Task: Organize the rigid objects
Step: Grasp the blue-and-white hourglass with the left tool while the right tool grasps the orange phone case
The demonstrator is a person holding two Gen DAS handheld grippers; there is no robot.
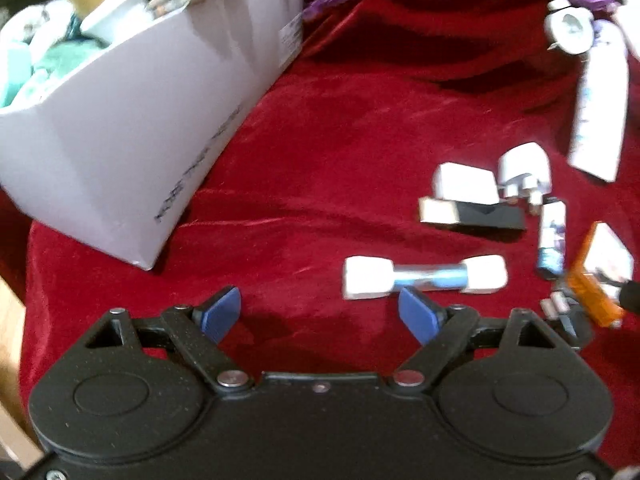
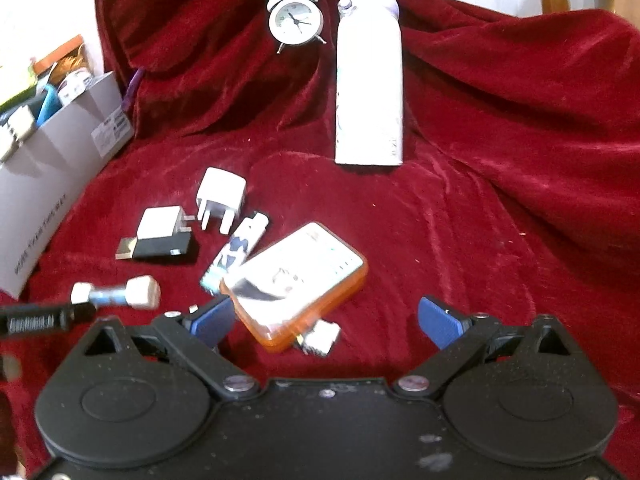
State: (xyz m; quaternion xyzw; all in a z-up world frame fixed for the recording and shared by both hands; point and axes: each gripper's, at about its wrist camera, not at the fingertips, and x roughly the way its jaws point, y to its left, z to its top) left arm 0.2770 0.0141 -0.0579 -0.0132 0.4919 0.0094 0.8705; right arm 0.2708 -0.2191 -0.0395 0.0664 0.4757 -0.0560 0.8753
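Note:
My left gripper (image 1: 320,312) is open and empty over the red cloth, its right pad just short of a small silver dumbbell with white ends (image 1: 425,277), seen also in the right wrist view (image 2: 116,294). My right gripper (image 2: 326,322) is open, with the near end of an orange-edged white case (image 2: 298,280) between its pads and its left pad touching the case. Two white plug adapters (image 2: 220,196) (image 2: 158,222), a black-and-silver block (image 2: 158,249) and a small tube (image 2: 236,252) lie close by. A grey cardboard box (image 1: 132,132) holds several items at the left.
A white alarm clock (image 2: 294,18) and a white bottle (image 2: 368,84) lie at the back on the red velvet cloth (image 2: 500,200). A small connector (image 2: 318,338) pokes out under the case. The box also shows at far left in the right wrist view (image 2: 52,168).

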